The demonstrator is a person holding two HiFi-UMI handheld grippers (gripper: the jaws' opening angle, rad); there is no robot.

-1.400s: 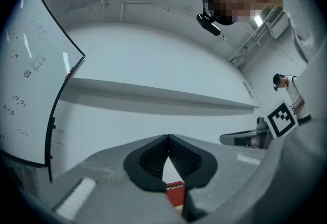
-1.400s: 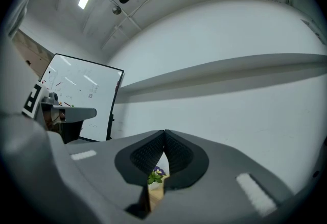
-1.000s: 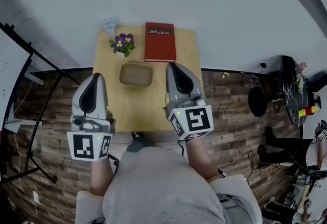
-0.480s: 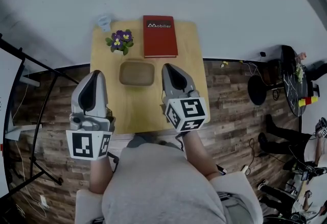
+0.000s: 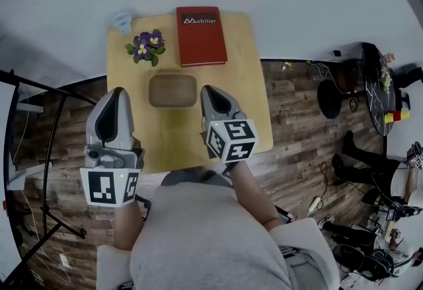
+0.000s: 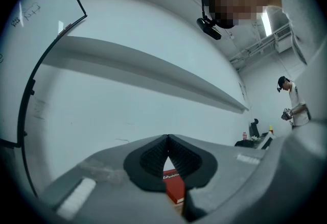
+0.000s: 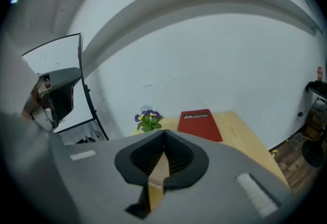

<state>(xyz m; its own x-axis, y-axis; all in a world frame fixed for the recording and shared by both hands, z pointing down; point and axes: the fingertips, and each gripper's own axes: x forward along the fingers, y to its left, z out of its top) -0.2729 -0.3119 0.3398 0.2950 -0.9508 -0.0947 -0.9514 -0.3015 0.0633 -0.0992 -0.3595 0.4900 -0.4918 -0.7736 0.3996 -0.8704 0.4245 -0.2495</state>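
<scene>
2 grippers hover, jaws pressed together, empty. The right gripper (image 5: 209, 92) has its tip just beside the brown rounded-rectangular tray (image 5: 172, 90), mid light wooden table (image 5: 254, 97); the left gripper (image 5: 116, 93) is at the table's left edge. Judgement: approach stage; taking the tray calls for parting the jaws first.

I can read one word, "Mobilier", printed in white along the top of the red book's (image 5: 201, 36) cover. The marks on the whiteboard (image 6: 36, 39) are too faint for me to read.
</scene>
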